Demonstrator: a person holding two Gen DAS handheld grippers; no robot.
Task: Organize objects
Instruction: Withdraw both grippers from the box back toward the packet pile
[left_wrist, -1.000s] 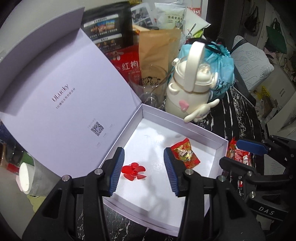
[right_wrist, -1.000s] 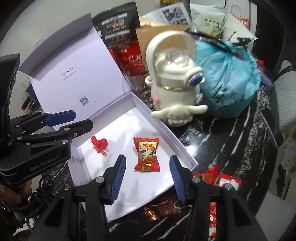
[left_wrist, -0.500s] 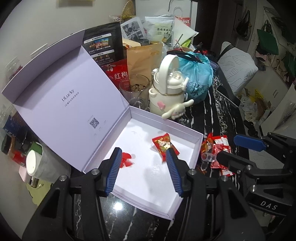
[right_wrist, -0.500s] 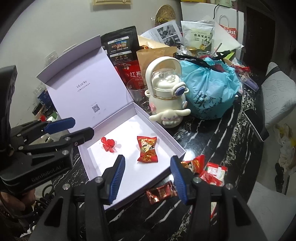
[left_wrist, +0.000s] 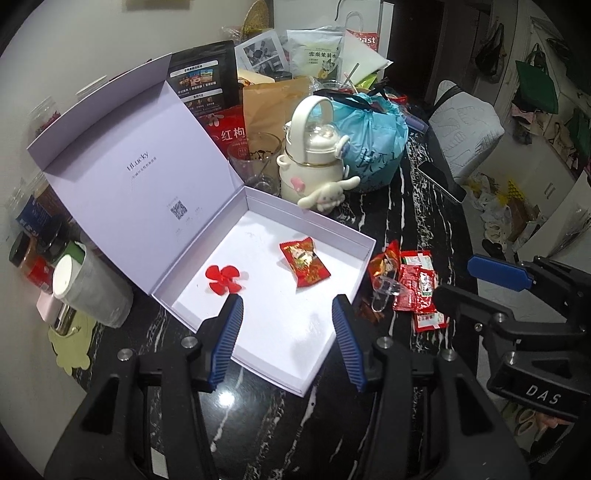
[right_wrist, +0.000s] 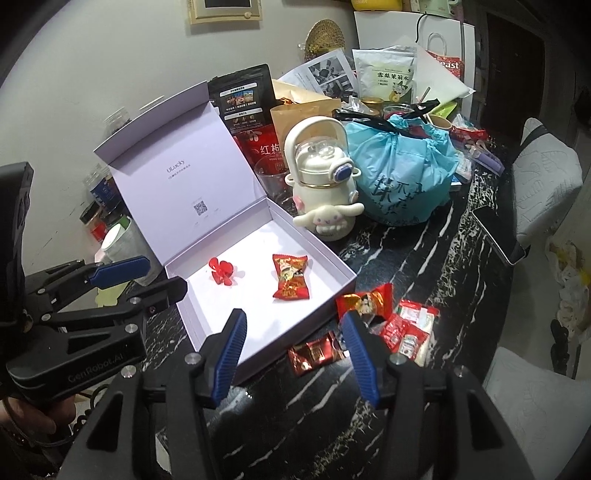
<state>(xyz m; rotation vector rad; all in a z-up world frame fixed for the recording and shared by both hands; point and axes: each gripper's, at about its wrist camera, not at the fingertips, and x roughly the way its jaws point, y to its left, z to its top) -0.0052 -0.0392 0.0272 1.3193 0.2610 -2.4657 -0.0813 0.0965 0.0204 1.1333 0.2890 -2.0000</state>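
Left tongs (left_wrist: 286, 332) spread, empty | right tongs (right_wrist: 295, 345) spread, empty | red plastic fan (left_wrist: 222, 278) and red candy packet (left_wrist: 305, 261) lay inside pale lilac cardboard box (left_wrist: 321, 227) | loose red sachets (right_wrist: 404, 328) beside it on black marble surface (right_wrist: 424, 258)

You've got a matt lilac cardboard box (left_wrist: 255, 206) sitting on a glossy black marble-look table (left_wrist: 417, 206). Inside the box, the red flower (left_wrist: 222, 277) looks like shiny plastic and the candy wrapper (left_wrist: 305, 261) is crinkly foil. Behind the box there's a clear glass cup (left_wrist: 255, 162) and a smooth glossy cream bottle (left_wrist: 314, 162).
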